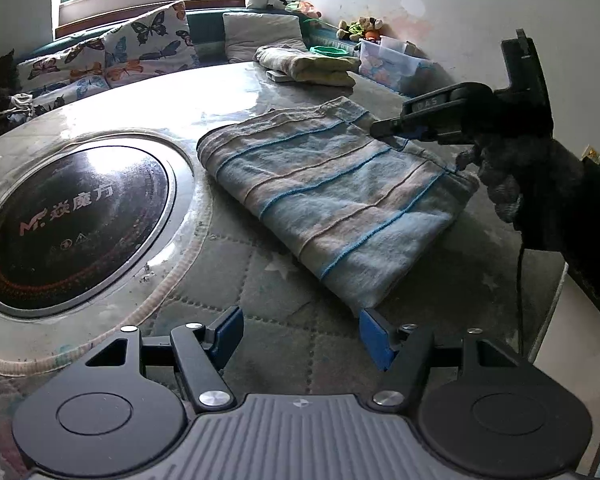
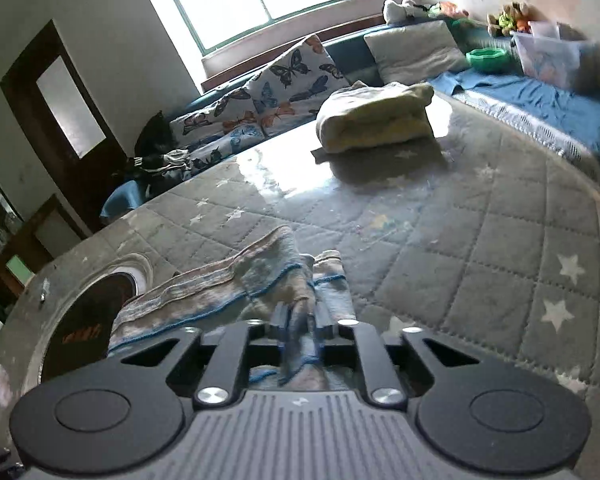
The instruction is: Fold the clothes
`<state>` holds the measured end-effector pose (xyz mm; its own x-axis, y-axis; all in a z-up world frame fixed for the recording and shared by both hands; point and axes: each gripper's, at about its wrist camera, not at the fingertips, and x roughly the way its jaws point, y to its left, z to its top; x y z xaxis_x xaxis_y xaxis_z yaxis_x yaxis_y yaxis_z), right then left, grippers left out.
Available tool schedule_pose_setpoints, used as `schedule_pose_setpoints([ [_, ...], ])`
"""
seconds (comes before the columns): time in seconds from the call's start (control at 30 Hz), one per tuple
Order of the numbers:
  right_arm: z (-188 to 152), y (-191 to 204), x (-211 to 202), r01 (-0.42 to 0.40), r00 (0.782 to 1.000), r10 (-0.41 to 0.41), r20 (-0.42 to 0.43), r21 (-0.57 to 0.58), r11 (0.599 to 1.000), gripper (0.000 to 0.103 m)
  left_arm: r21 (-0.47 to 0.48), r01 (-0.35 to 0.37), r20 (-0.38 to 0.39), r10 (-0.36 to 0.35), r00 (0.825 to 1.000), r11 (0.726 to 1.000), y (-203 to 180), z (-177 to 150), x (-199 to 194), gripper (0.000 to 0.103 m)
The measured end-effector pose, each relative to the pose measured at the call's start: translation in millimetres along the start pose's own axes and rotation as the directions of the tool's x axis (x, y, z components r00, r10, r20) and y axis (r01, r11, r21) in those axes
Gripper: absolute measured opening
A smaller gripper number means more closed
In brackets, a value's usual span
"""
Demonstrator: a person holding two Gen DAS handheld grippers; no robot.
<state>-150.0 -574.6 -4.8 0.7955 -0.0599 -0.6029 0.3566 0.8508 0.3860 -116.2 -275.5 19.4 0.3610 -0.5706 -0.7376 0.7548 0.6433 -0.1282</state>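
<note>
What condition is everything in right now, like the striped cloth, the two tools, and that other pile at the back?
Striped towel: folded, flat on the table, one far corner pinched.
Left tool: open, holding nothing, just short of the towel's near corner.
Right tool: shut on the towel's corner.
Yellow cloth pile: folded, lying at the table's far side.
Round cooktop: dark; whether it is on cannot be told.
</note>
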Motion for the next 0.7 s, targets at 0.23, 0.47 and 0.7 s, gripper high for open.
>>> schedule_pose_setpoints([
  [0.23, -3, -9, 0, -0.025, 0.999, 0.025, -0.029, 0.002, 1.0, 0.031, 0.053, 0.027, 0.026, -0.029, 0.999, 0.998, -16, 4, 2, 0.066],
  [0.47, -18, 3, 5, -0.044, 0.998, 0.044, -0.04, 0.004, 0.999, 0.031, 0.053, 0.029, 0.027, -0.031, 0.999, 0.998, -15, 8, 14, 0.031],
  [0.7, -38, 23, 4, -0.081, 0.995, 0.081, -0.053, 0.003, 0.997, 0.031, 0.06, -0.018, 0.049, 0.015, 0.999, 0.998, 9, -1, -3, 0.009],
])
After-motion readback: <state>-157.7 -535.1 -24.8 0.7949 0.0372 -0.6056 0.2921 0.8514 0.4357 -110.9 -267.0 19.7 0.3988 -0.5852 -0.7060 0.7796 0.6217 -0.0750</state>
